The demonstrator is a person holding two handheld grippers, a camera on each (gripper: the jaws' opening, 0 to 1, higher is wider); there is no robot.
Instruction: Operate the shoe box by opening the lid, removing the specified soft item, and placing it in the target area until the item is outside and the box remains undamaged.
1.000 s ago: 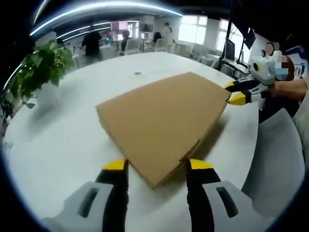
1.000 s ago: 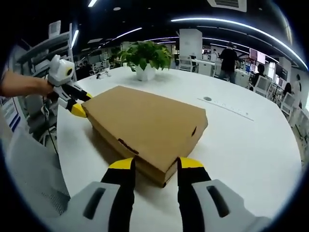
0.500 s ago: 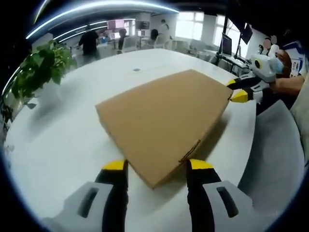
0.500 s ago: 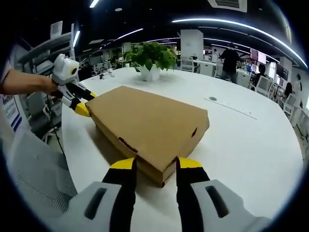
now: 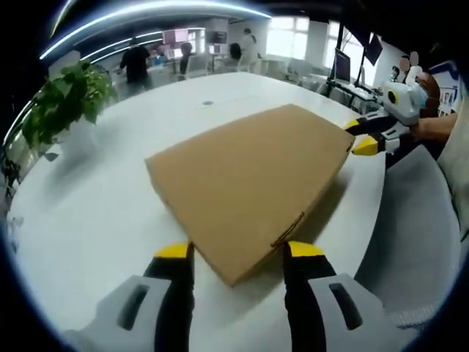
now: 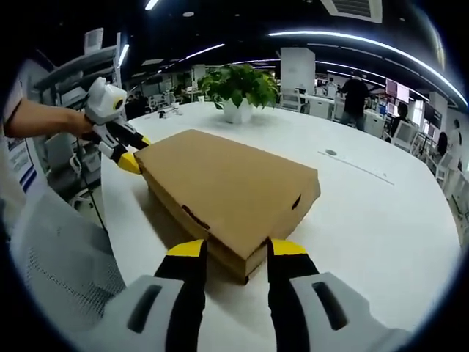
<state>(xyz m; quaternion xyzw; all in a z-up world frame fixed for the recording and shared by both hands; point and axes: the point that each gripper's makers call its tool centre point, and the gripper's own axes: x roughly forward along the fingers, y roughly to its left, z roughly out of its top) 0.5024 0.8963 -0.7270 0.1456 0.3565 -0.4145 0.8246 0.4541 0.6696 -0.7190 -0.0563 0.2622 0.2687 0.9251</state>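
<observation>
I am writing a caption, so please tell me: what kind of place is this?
Most likely an open-plan office: a large white table, a potted plant, and people at desks under strip ceiling lights.

No readable text, plain brown shoe box unprinted on lid and sides, distant office screens and a far right poster too blurred to read

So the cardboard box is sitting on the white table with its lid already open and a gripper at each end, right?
Not quite: the cardboard box lid is closed flat, as the right gripper view shows. It does sit on the white table, with the left gripper and right gripper at opposite corners.
</observation>
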